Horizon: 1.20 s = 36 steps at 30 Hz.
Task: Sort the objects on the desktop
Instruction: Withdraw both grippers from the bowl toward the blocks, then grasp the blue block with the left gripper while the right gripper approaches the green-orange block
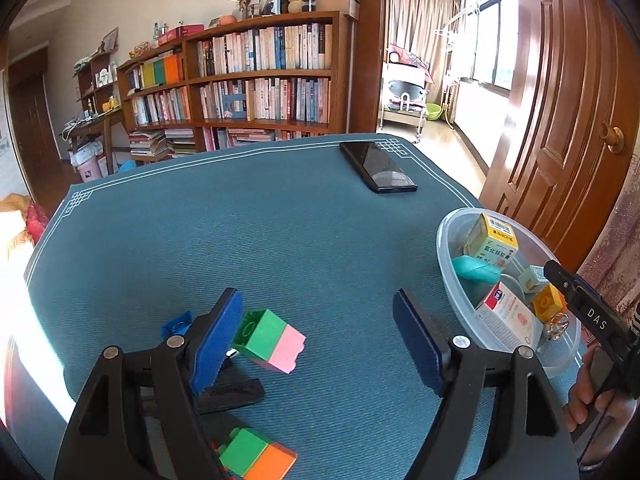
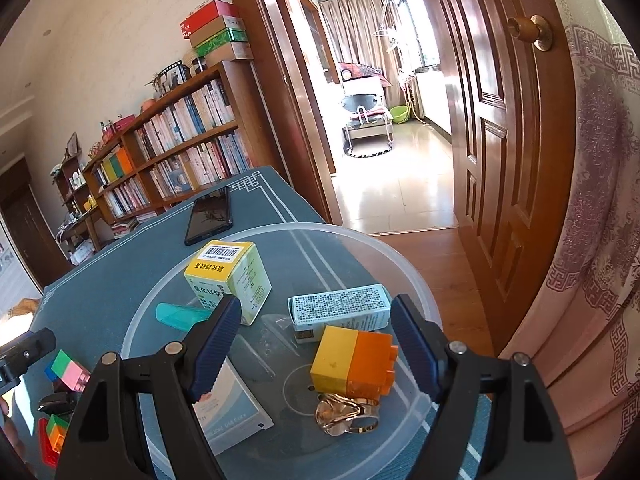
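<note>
In the left wrist view my left gripper [image 1: 318, 308] hangs open over the teal table mat [image 1: 280, 220]. A green-and-pink block [image 1: 272, 340] lies just inside its left finger, not gripped. A blue block [image 1: 176, 324] and a green-and-orange block [image 1: 256, 456] lie close by. In the right wrist view my right gripper [image 2: 316, 308] stands open above a clear plastic bowl [image 2: 280, 226]. A yellow-and-orange block [image 2: 352, 360] rests on the bowl's floor between the fingers, nearer the right pad. A gold ring-shaped clip [image 2: 348, 416] lies just in front of it.
The bowl [image 1: 442, 236] also holds a yellow medicine box [image 2: 228, 276], a dotted white box [image 2: 340, 308], a teal case [image 2: 180, 316] and a white carton [image 2: 228, 404]. A black phone [image 1: 378, 166] lies at the far edge. A small black object [image 1: 228, 394] sits under the left finger.
</note>
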Motion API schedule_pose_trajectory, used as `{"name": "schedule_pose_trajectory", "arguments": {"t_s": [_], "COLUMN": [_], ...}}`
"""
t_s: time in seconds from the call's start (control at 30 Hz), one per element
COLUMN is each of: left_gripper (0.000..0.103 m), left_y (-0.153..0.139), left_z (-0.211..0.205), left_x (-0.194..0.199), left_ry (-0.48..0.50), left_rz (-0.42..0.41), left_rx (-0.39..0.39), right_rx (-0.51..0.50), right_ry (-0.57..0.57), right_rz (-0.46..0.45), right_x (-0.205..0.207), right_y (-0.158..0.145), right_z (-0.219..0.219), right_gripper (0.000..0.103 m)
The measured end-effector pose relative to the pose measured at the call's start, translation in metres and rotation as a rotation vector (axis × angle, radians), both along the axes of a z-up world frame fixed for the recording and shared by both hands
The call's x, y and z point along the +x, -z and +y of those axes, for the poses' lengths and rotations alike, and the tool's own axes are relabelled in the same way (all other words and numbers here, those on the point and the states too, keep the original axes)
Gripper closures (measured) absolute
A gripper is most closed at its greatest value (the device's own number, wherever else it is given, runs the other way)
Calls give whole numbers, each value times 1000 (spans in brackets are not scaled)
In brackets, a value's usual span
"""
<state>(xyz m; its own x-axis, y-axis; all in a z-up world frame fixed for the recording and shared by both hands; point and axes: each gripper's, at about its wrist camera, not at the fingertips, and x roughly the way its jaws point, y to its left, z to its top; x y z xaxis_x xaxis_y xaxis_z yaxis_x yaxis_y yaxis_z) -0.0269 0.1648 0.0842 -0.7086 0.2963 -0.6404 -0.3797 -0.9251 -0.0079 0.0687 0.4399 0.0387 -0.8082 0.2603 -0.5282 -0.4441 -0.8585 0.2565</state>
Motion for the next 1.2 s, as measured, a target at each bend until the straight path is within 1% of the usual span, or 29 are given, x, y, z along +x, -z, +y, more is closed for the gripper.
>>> {"name": "schedule_pose_trajectory", "arguments": {"t_s": [0.07,0.17,0.3,0.4,0.53,0.67,0.77,0.87,0.97,1.07,1.13,1.2], "left_gripper": [22,22,22,22,22,22,22,22,22,22,22,22], "left_y": [3,9,15,20,27,33,37,42,45,46,46,46], "left_z": [-16,-41,-69,-84,-95,-108,-115,-120,-121,-121,-121,-121], "left_x": [-2,-9,-17,-18,-20,-22,-25,-30,-32,-32,-30,-29], "left_ry": [-37,-102,-169,-191,-208,-214,-263,-291,-293,-283,-274,-267], "left_rz": [3,-21,-56,-72,-84,-88,-85,-96,-110,-109,-107,-110], "left_rx": [-11,-6,45,91,113,161,144,138,143,145,154,163], "right_rx": [4,14,23,38,69,81,80,93,128,166,168,144], "right_ry": [-5,-4,0,5,11,8,7,-3,-63,-163,-246,-338], "right_rz": [4,7,5,7,22,24,21,24,49,65,65,51], "right_x": [0,1,1,2,4,4,4,5,8,10,9,6], "right_y": [-1,-1,-1,-1,-4,-4,-5,-9,-17,-24,-26,-25], "right_z": [-1,-2,-4,-7,-12,-15,-19,-35,-64,-98,-120,-138], "right_gripper": [21,21,21,21,21,21,21,21,21,21,21,20]}}
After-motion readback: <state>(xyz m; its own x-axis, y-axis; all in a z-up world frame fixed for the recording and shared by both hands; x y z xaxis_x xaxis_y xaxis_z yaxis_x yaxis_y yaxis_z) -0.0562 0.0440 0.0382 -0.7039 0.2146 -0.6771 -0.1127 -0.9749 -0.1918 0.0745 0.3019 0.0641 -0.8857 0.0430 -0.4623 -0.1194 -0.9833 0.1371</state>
